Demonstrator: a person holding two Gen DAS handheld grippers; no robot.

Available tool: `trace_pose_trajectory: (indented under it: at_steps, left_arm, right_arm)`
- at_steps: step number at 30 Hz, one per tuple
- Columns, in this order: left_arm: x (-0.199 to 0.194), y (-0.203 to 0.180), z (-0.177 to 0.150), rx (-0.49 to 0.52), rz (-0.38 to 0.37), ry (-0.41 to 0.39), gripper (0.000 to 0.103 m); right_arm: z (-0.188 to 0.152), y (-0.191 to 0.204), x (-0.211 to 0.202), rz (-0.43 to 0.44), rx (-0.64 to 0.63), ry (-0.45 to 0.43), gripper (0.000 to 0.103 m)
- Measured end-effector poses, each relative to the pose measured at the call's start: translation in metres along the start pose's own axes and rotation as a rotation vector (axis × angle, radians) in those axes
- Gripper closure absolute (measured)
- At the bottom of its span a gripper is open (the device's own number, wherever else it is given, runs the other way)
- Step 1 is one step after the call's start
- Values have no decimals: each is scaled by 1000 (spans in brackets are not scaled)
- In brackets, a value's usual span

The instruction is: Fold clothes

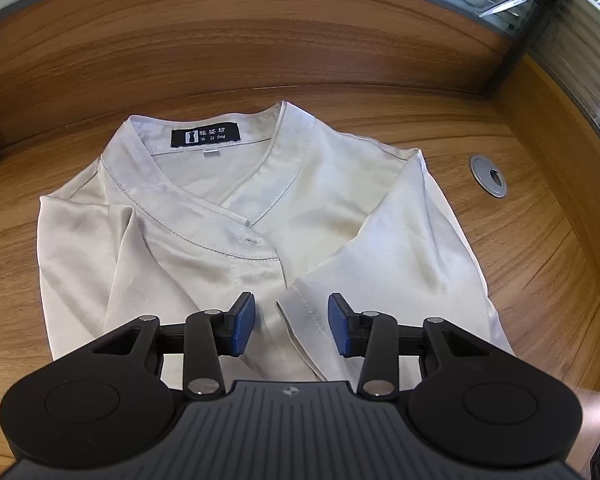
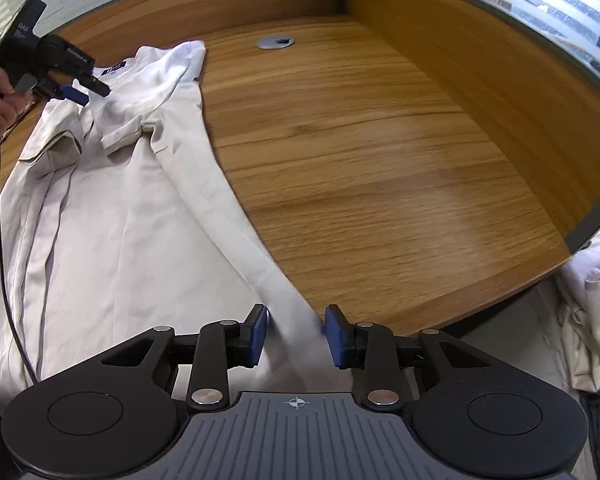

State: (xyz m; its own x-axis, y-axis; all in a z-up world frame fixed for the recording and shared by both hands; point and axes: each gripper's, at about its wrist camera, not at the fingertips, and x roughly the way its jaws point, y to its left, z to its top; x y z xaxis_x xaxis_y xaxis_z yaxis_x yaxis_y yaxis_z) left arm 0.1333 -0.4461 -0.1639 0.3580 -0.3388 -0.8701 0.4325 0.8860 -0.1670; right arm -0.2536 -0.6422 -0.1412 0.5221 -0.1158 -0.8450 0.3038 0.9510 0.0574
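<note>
- A pale satin garment is laid front-up on the wooden desk, neckline at the far end; both sleeves are seen turned in over the chest.
- The left gripper is held just above the chest with its jaws well apart; nothing is gripped. The cuff of the folded-in sleeve lies between and just ahead of the blue pads.
- The right gripper is held at the near hem end, jaws likewise apart and empty. A long folded side edge of the garment runs away from between its pads toward the shoulder.
- A fold along the length appears to be in hand, though this cannot be settled from the scene.
- For a clean fold, the layers should be pinched together, with none slipping: satin is judged slippery.
- Both ends should be lifted evenly, so that the edge is kept straight and the tucked sleeves are not dragged out.
- A cable grommet lies well right of the left gripper; more cloth hangs off the desk, right of the right gripper.
</note>
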Motion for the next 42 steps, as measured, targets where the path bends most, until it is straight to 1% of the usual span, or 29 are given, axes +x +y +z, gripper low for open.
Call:
trace_pose_trajectory:
  at_steps: [1, 2, 3, 5, 9, 13, 17, 21, 25, 30, 33, 42]
  left_arm:
    - [1, -1, 0, 2, -6, -1, 78]
    - [1, -1, 0, 5, -12, -4, 97]
    - [-1, -2, 1, 10, -17, -13, 102]
    - [-5, -4, 3, 19, -24, -33, 102]
    - [-18, -5, 11, 14, -46, -74, 102]
    - [-34, -5, 22, 30, -81, -89, 102]
    - [-49, 0, 34, 55, -104, -93, 102]
    - [-61, 16, 44, 61, -122, -90, 102]
    - [-72, 32, 52, 61, -154, -104, 102]
    - [-67, 47, 60, 87, -167, -88, 102]
    - [-61, 55, 58, 96, -165, -79, 102]
    - [-48, 79, 50, 52, -164, -56, 102]
  right_arm:
    - [0, 0, 0, 7, 6, -2, 80]
    - [0, -1, 0, 16, 15, 0, 88]
    - [0, -1, -1, 24, 23, 2, 94]
    - [-1, 3, -5, 22, 22, -5, 97]
    - [1, 19, -21, -34, 21, -30, 97]
    - [3, 51, -40, -121, -13, -56, 97]
    - [4, 88, -53, -159, -16, -58, 98]
    - [0, 125, -56, -164, 9, -46, 98]
    - [-7, 153, -49, -171, 16, -27, 97]
    - [-13, 180, -38, -170, 14, 2, 98]
    - [-14, 192, -30, -172, 3, 17, 98]
    - [-16, 208, -24, -142, -22, 39, 100]
